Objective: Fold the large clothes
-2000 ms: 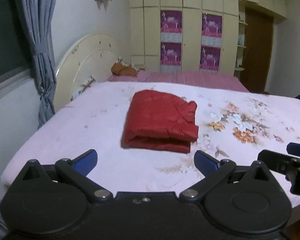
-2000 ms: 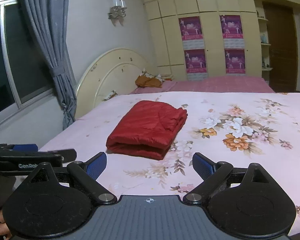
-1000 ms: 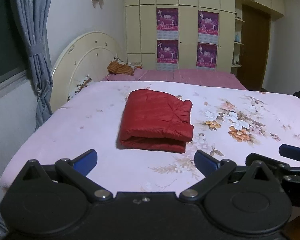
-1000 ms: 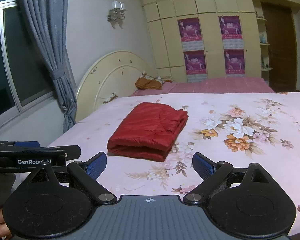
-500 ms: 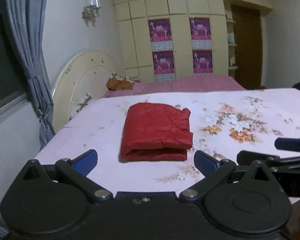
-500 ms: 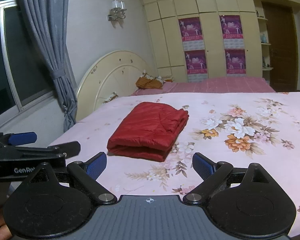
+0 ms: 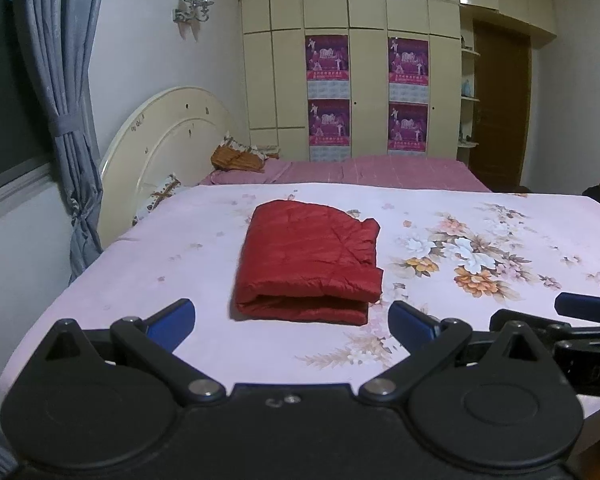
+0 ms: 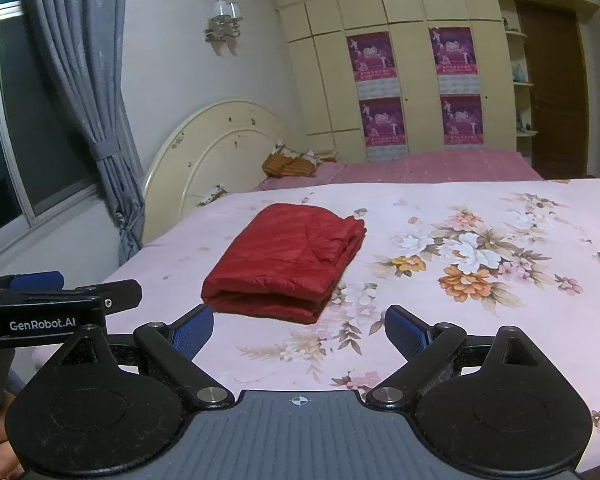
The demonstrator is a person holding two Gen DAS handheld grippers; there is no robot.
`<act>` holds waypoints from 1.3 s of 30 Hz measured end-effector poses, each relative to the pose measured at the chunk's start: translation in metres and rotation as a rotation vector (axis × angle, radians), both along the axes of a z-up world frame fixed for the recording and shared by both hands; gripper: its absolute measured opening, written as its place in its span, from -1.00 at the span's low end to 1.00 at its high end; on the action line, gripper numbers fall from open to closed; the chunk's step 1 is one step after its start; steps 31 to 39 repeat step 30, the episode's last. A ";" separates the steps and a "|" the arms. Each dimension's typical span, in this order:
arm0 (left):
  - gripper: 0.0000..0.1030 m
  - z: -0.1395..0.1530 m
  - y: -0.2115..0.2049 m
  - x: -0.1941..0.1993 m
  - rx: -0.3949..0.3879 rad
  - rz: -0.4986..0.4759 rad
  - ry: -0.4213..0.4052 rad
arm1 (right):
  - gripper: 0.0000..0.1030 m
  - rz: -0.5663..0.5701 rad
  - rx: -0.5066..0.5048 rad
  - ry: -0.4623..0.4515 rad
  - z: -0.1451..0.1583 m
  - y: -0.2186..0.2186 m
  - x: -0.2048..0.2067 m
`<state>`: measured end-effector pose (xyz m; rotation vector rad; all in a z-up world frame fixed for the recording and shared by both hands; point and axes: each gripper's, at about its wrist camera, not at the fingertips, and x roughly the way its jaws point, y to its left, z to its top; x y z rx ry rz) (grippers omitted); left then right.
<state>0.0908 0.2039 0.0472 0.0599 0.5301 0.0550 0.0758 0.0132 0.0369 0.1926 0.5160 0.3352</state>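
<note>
A red quilted garment (image 7: 310, 266) (image 8: 286, 260) lies folded into a thick rectangle on the pink floral bed sheet (image 7: 500, 216) (image 8: 480, 208), its fold edge facing me. My left gripper (image 7: 291, 318) hovers open just short of the bundle's near edge, nothing between its blue pads. My right gripper (image 8: 299, 326) is also open and empty, held back from the bundle, which sits ahead and slightly left of it. Each gripper shows at the edge of the other's view.
A cream rounded headboard (image 7: 168, 152) stands at the left with a grey curtain (image 7: 64, 120) and window beside it. An orange pillow (image 7: 238, 158) lies on a second pink bed (image 7: 380, 172) behind. Cream wardrobes (image 7: 372, 80) with purple posters and a brown door (image 7: 500, 108) line the back wall.
The left wrist view has swung slightly over the two seconds, and the red bundle sits about the same ahead. The right view is steady. Both grippers stayed open.
</note>
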 end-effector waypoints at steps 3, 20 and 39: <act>0.99 -0.002 0.001 0.003 -0.003 0.001 0.016 | 0.78 0.003 0.001 0.001 0.000 0.000 0.002; 0.99 -0.014 0.011 0.026 -0.039 0.013 0.082 | 0.78 0.001 0.002 0.029 -0.010 -0.002 0.017; 0.94 -0.041 0.029 0.088 -0.049 0.010 0.116 | 0.78 -0.028 -0.009 0.108 -0.035 0.002 0.064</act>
